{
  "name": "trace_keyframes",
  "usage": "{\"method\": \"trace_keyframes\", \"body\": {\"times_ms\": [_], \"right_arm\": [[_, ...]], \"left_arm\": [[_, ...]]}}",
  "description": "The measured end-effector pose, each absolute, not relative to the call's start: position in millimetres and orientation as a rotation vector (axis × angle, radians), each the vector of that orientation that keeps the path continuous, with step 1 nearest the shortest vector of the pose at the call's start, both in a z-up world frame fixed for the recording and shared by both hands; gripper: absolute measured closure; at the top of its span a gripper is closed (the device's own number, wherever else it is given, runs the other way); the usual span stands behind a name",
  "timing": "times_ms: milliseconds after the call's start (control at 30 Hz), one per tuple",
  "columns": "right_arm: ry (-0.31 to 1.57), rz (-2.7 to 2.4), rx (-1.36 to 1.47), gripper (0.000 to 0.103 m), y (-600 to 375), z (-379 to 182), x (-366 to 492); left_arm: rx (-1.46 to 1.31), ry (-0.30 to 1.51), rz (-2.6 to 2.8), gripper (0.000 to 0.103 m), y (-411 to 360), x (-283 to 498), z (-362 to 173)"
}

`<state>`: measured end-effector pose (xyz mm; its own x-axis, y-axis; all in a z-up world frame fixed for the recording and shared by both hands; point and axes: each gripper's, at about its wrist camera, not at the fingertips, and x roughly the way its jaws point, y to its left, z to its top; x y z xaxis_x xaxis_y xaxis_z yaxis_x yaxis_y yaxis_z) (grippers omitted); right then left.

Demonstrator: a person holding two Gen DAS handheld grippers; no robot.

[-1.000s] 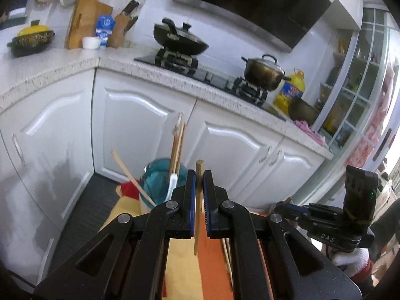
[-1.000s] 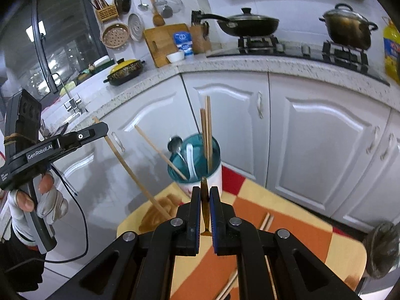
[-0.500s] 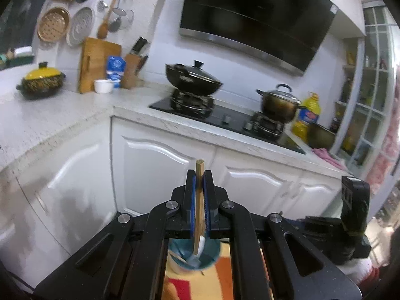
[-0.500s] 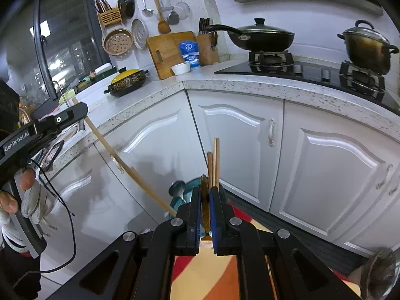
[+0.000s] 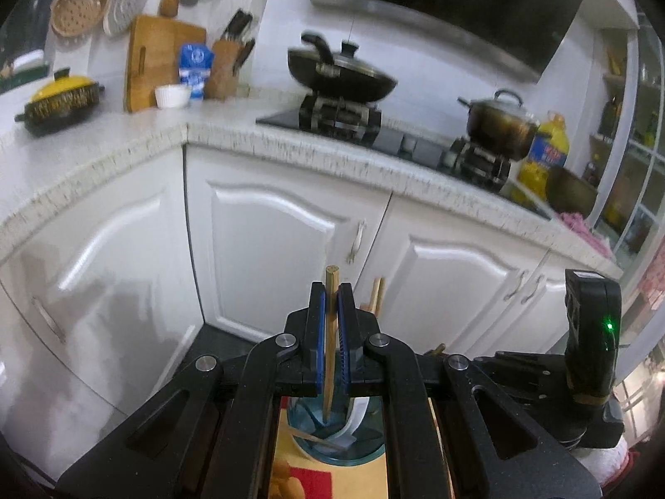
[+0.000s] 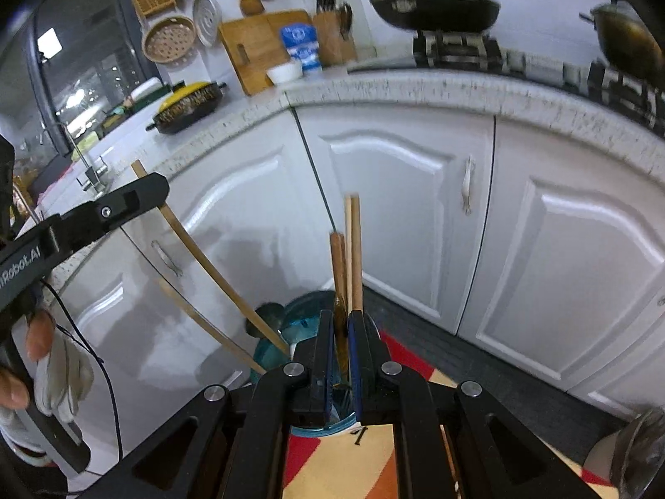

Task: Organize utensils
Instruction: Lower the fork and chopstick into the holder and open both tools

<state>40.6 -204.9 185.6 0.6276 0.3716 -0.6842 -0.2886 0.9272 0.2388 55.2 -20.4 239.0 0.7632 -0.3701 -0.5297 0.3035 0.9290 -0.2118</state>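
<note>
Directly below both grippers, the teal utensil holder (image 5: 336,443) is waiting. The left gripper (image 5: 331,324) is clamping a pale wooden chopstick (image 5: 331,291) between its blue pads (image 5: 319,332), the stick's long axis running steeply from 12 o'clock down to 6 o'clock, its lower tip appearing to dip just inside the holder's mouth. In the right wrist view, the same stick is slanting from the left gripper's fingers at 10 o'clock down into the holder near centre. The right gripper (image 6: 341,351) is pinching a darker, brownish utensil handle (image 6: 340,320) upright, with the holder (image 6: 291,332) just beyond and beneath its fingertips; what kind of utensil it is cannot be told. Both loads are sitting over the opening, so neither arm is clearly the nearer; the coming move, judged from here, is a straight lowering and release. Already standing in the holder are a pair of chopsticks (image 6: 353,249) at 12 o'clock, another stick leaning toward 10 o'clock, and a metal spoon (image 6: 266,320). The holder is resting on a mat (image 6: 332,465) of yellow, red and orange. Beyond, white cabinets (image 6: 395,216) are wrapping a corner under a speckled countertop (image 5: 124,141), with a wok (image 5: 341,70) and pot (image 5: 498,122) on the stove.
</note>
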Motion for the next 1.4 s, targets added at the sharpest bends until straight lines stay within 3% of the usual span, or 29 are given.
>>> {"method": "trace_keyframes", "body": {"times_ms": [367, 467, 533, 600, 800, 1000, 1400], "right_arm": [[0.879, 0.363, 0.187, 0.097, -217.5, 146.3, 46.2], [0.864, 0.367, 0.209, 0.091, -225.7, 150.7, 37.2], [0.859, 0.361, 0.209, 0.086, -228.2, 151.6, 31.6], [0.861, 0.360, 0.219, 0.086, -231.6, 151.3, 22.8], [0.866, 0.347, 0.220, 0.081, -233.0, 148.0, 1.9], [0.865, 0.337, 0.219, 0.079, -229.0, 147.4, -18.3], [0.874, 0.273, 0.189, 0.072, -230.8, 137.7, -62.7]], "left_arm": [[-0.094, 0.732, -0.373, 0.098, -37.6, 70.6, 191.5], [-0.097, 0.750, -0.360, 0.096, -35.4, 69.2, 184.9], [-0.111, 0.748, -0.354, 0.092, -32.6, 65.4, 184.5], [-0.128, 0.749, -0.357, 0.080, -29.4, 61.9, 185.7], [-0.132, 0.734, -0.356, 0.064, -25.8, 40.3, 189.3], [-0.149, 0.725, -0.363, 0.056, -23.3, 18.5, 186.9], [-0.095, 0.784, -0.371, 0.053, -39.6, -22.9, 154.4]]}}
